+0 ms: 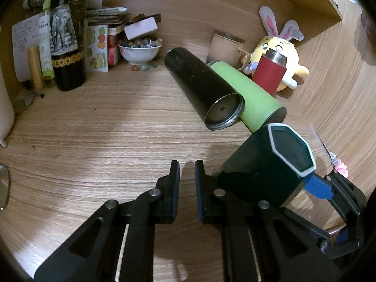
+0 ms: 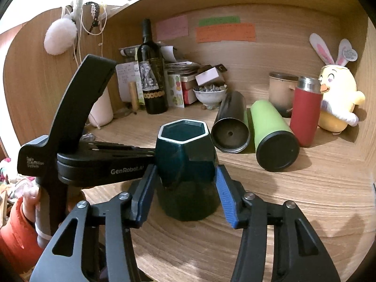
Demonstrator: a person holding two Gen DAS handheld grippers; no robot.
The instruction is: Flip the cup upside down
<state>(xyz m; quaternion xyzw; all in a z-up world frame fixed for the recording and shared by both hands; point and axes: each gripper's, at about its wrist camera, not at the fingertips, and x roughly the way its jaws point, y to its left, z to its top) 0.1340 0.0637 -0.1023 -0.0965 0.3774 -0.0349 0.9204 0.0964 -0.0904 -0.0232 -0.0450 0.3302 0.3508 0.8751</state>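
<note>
A dark green hexagonal cup with a white rim point(image 2: 185, 155) stands with its mouth up on the wooden desk. My right gripper point(image 2: 184, 188) has its blue pads on both sides of the cup's lower body and is shut on it. In the left wrist view the same cup point(image 1: 265, 166) is at the right, with a blue pad point(image 1: 317, 186) of the right gripper against it. My left gripper point(image 1: 187, 181) is just left of the cup, empty, its jaws a narrow gap apart. The left gripper's body point(image 2: 94, 159) reaches in from the left.
A black tumbler point(image 2: 231, 122) and a green tumbler point(image 2: 272, 131) lie on their sides just behind the cup. A red flask point(image 2: 305, 115), a beige mug point(image 2: 280, 91), a yellow plush chick point(image 2: 338, 98), a wine bottle point(image 2: 151, 77) and a bowl of pebbles point(image 2: 209, 94) stand along the back.
</note>
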